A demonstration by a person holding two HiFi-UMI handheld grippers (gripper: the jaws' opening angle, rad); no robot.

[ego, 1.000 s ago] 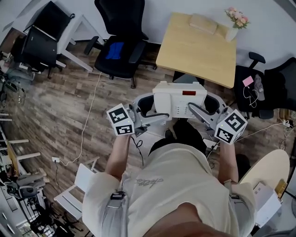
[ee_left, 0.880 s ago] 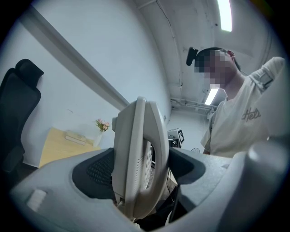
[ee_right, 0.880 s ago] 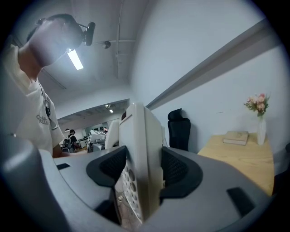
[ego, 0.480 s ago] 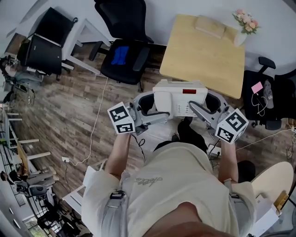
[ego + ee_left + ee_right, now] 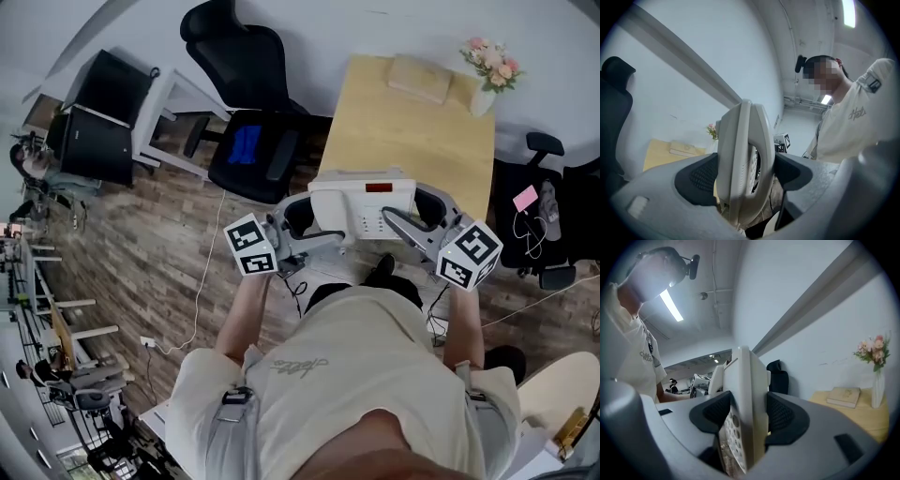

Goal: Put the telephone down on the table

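Observation:
A white desk telephone (image 5: pixel 361 204) with a red display and a keypad is held in the air in front of the person, above the floor and the near edge of the wooden table (image 5: pixel 412 117). My left gripper (image 5: pixel 302 223) is shut on its left end, where the handset (image 5: pixel 743 159) shows edge-on between the jaws. My right gripper (image 5: pixel 422 217) is shut on the telephone's (image 5: pixel 743 413) right end, keypad side facing left.
On the table's far end lie a book (image 5: pixel 419 77) and a vase of flowers (image 5: pixel 489 70). A black office chair (image 5: pixel 248 141) with a blue cloth stands left of the table. Another dark chair (image 5: pixel 544 220) is at the right. Cables run over the wood floor.
The person has stepped closer to the table: table and chairs have shifted down in the head view. Both grippers keep their hold on the telephone.

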